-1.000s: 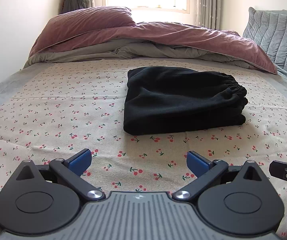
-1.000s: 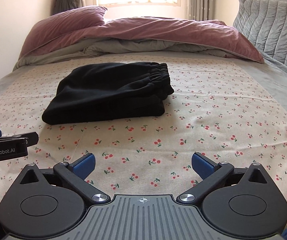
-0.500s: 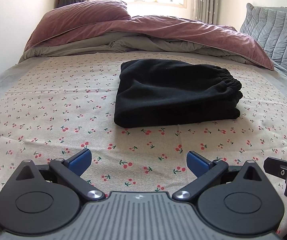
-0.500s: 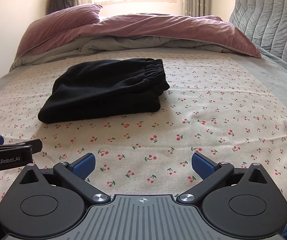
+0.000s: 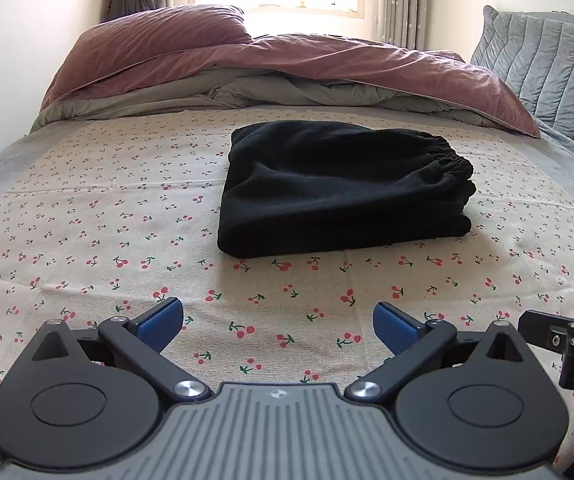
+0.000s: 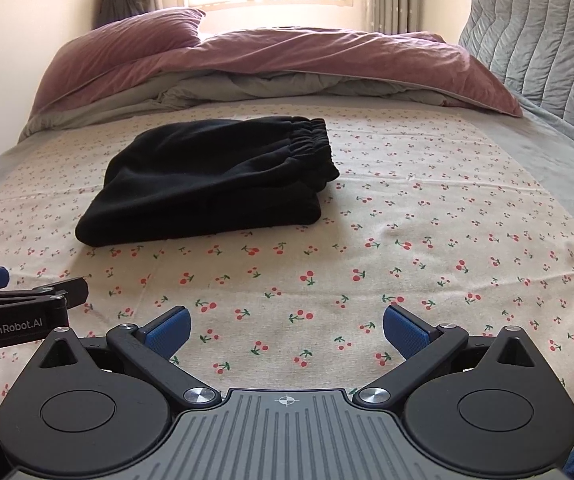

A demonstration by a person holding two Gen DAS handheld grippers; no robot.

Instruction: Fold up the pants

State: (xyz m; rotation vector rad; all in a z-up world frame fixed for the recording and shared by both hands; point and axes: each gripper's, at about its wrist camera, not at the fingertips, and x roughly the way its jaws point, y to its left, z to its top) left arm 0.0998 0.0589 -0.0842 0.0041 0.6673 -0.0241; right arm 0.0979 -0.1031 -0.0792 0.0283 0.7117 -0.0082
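On the cherry-print sheet [image 5: 127,240] mid-bed lie the black pants [image 5: 339,196], folded into a thick, soft, limp bundle best pinched at its doubled edges, while left gripper [image 5: 277,320] and right gripper [image 6: 286,326] hover near, fingers apart and empty.

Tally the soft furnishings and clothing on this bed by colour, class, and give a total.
Black: 1, the folded pants
Mauve: 2, the pillow and duvet
Grey: 1, the quilted cushion
Cherry-print: 1, the sheet
Total: 5
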